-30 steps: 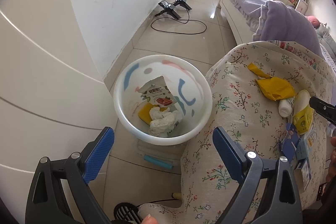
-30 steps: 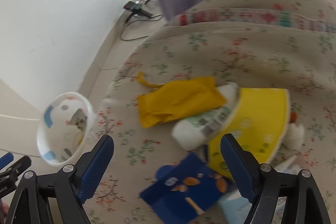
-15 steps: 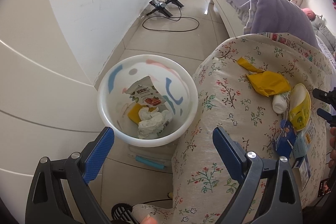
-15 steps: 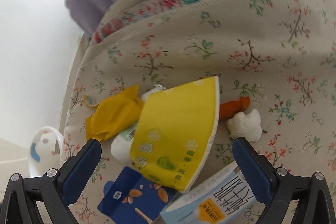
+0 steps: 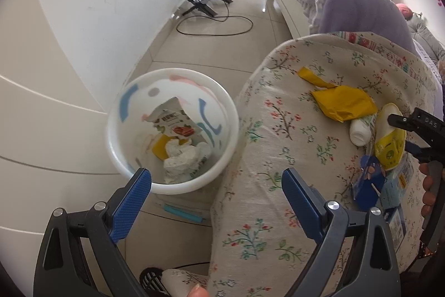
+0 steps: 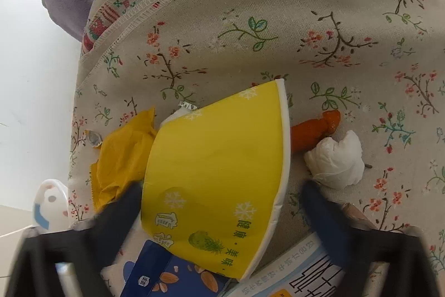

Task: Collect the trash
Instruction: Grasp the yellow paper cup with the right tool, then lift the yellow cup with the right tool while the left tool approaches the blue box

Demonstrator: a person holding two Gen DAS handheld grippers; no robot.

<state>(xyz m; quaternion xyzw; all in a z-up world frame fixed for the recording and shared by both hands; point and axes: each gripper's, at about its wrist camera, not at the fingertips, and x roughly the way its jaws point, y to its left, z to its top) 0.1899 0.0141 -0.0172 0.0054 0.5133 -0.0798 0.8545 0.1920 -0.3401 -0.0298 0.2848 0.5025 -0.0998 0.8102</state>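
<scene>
Both tools are gaping empty; I'm straddling the flattened yellow paper cup (image 6: 217, 180) near the floral bed's (image 6: 319, 18) edge with my right tool (image 6: 222, 199), aiming to pinch its rim squarely.

There is one white bin (image 5: 172, 130) on the floor, at about 9 o'clock from the flowery cloth (image 5: 272, 146). On the cloth lie one yellow paper bowl (image 6: 217, 174), one yellow wrapper (image 6: 119, 157), one white bottle (image 5: 360, 131), one orange thing (image 6: 314, 130), one white tissue ball (image 6: 336, 157), one dark blue carton (image 6: 169, 274) and one light blue box (image 6: 300, 272). Two tools show, the left tool (image 5: 217, 194) and the right tool (image 6: 219, 199).
</scene>
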